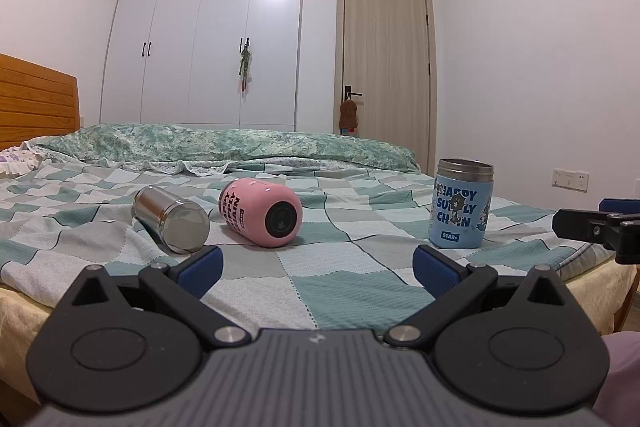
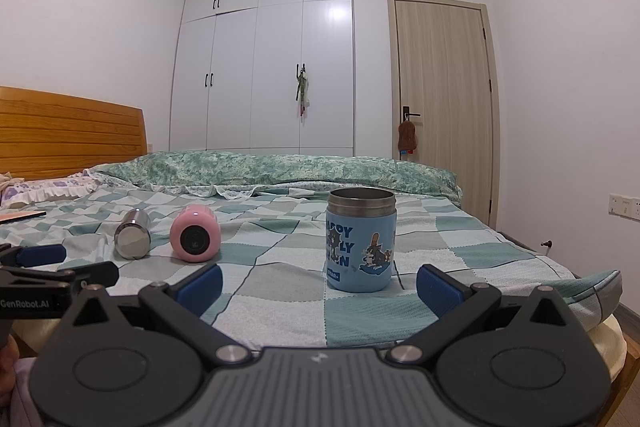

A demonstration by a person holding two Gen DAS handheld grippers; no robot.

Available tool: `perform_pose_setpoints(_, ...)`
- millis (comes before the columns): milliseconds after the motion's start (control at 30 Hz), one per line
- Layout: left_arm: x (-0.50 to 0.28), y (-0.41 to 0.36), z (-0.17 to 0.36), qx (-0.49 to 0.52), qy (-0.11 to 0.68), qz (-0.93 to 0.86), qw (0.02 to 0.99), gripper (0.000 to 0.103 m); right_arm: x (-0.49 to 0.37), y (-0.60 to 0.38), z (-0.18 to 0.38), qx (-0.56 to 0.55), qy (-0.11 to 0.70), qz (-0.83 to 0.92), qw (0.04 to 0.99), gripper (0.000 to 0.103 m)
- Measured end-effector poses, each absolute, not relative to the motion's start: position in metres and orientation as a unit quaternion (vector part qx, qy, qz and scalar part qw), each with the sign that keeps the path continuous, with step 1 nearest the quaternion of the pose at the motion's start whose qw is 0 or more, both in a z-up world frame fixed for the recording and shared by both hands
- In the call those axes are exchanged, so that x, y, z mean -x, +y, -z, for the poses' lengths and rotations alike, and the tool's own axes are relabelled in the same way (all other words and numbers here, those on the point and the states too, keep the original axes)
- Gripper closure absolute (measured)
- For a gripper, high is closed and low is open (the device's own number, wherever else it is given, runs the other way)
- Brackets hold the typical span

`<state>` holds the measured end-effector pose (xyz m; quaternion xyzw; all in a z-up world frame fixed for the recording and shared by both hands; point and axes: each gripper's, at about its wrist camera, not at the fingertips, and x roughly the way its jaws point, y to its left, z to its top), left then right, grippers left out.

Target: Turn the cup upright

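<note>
A blue cartoon cup [image 1: 461, 203] [image 2: 361, 239] stands upright on the checked bedspread, mouth up. A pink cup [image 1: 261, 211] [image 2: 195, 234] lies on its side, its base toward me. A steel cup [image 1: 172, 219] [image 2: 133, 233] lies on its side left of it. My left gripper [image 1: 318, 269] is open and empty, just short of the pink and steel cups. My right gripper [image 2: 319, 287] is open and empty, just in front of the blue cup. Each gripper shows at the edge of the other's view.
The cups lie near the front edge of the bed [image 1: 248, 287]. A green quilt roll [image 1: 224, 145] lies across the far side. A wooden headboard [image 2: 68, 133] is at the left. A white wardrobe [image 2: 264, 59] and a closed door [image 2: 444, 83] stand behind.
</note>
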<state>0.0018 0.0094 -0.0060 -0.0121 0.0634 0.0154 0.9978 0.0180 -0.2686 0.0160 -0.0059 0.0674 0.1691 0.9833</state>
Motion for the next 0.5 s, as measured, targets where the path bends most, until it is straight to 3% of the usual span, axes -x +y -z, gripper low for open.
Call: perform_pose_setpoints(500, 0.0000, 0.0108, 0.0055, 0.019, 0.057, -0.015, 0.998, 0.000, -0.0178, -0.2686, -0.0160, 0.006, 0.068, -0.169, 0.983, 0.000)
